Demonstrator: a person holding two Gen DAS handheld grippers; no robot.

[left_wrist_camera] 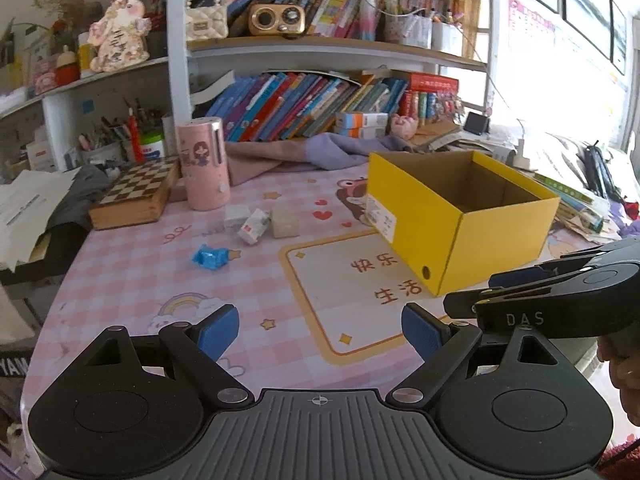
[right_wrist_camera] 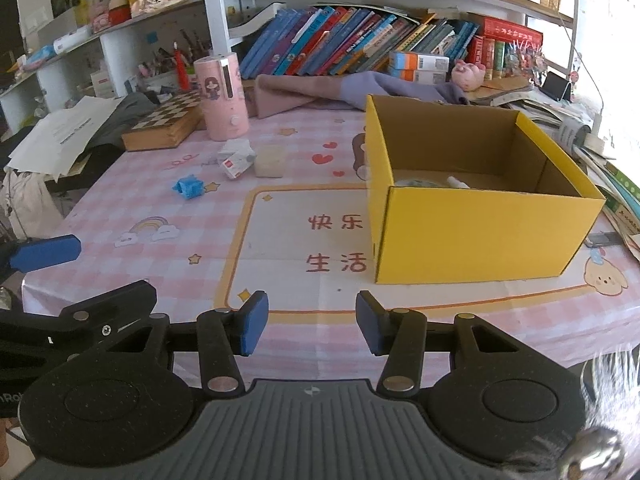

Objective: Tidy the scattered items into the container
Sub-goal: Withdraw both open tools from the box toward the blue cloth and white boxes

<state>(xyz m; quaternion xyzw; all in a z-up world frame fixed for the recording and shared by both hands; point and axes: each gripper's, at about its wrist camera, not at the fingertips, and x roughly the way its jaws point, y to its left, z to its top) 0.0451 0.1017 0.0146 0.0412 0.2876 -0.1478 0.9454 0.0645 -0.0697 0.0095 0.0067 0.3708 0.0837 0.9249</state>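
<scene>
Pictured on a pink checked tablecloth [right_wrist_camera: 132,272]: a yellow cardboard box [right_wrist_camera: 480,236], lid off, standing toward the right side of the desk, with a few pale things lying on its floor against the near wall, too hidden to name. Still out on the cloth, well left of the box: a crumpled blue wrapper [left_wrist_camera: 211,258] lying alone nearest the camera, and behind it a tight cluster of a small white packet [left_wrist_camera: 237,216], a red-and-white carton [left_wrist_camera: 253,226] tipped on its side and a pale cube [left_wrist_camera: 285,222], touching or nearly so. Just behind the cluster, upright, a pink cylinder with a cartoon girl [left_wrist_camera: 204,164]; beside it to the left, a folded chessboard case [left_wrist_camera: 138,194]. Draped along the back edge, a mauve cloth [right_wrist_camera: 320,94], below shelves crowded with leaning books [right_wrist_camera: 352,44].

In the foreground, left gripper [left_wrist_camera: 320,330] spread wide, nothing between its blue pads, hovering over the cloth's printed panel. Right gripper [right_wrist_camera: 312,328] set narrower, also empty, pointed at the near left corner of the box. Both side by side, the right one's black body edging into the left camera's view.
</scene>
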